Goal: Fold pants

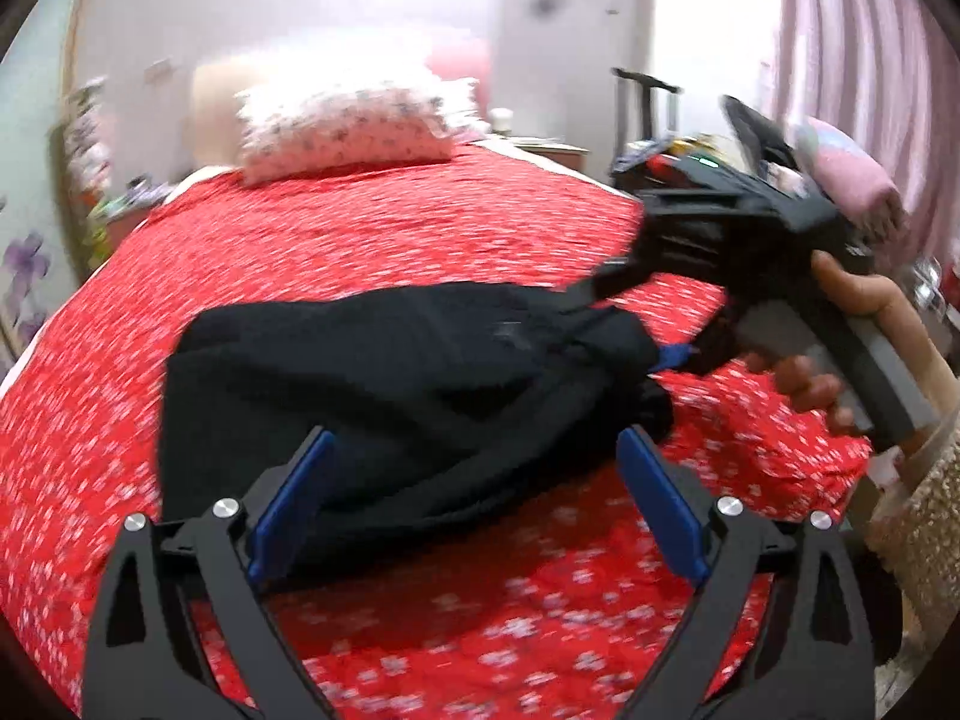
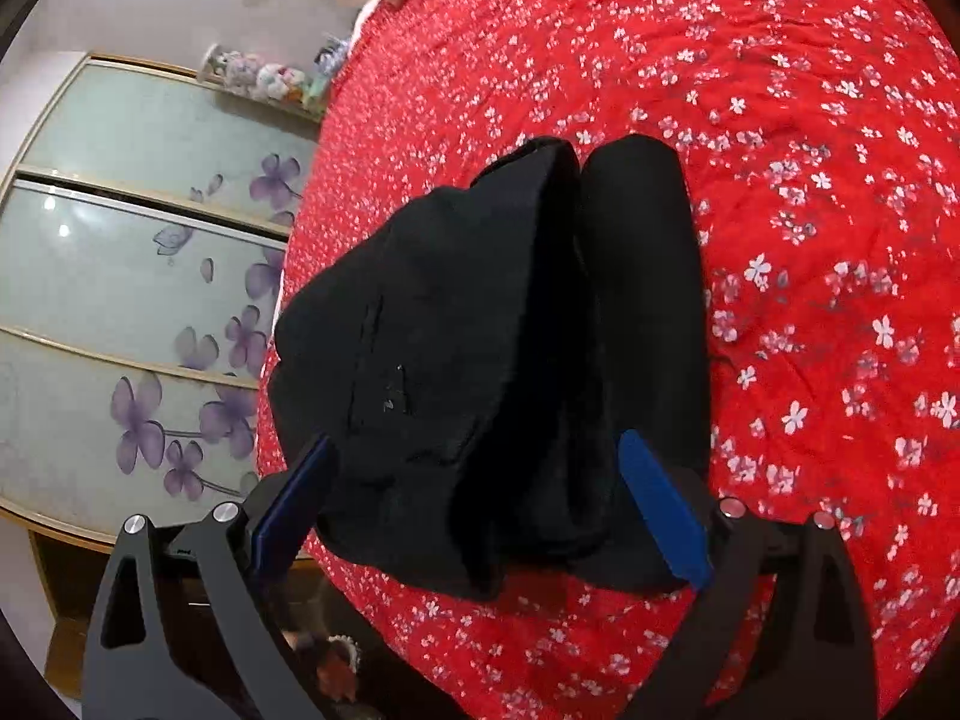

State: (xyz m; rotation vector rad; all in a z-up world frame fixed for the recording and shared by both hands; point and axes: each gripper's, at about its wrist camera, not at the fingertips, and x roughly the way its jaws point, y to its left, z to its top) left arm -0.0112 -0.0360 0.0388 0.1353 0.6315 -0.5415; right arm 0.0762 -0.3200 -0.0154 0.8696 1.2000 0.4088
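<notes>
The pants [image 1: 408,396] are black, plain and soft, folded into a thick, lumpy bundle on the red flowered bed [image 1: 372,240]. In the right wrist view the bundle [image 2: 480,360] shows two stacked folds side by side, their rounded ends pointing toward 12 o'clock, with a narrow dark crease between them.

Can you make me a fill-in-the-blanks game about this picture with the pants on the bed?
1. The folded pants are the colour ____.
2. They lie on a bedspread that is ____ with little white flowers.
3. The left gripper has its jaws ____.
4. The pillow sits at the ____ of the bed.

Missing words: black; red; open; head
</notes>
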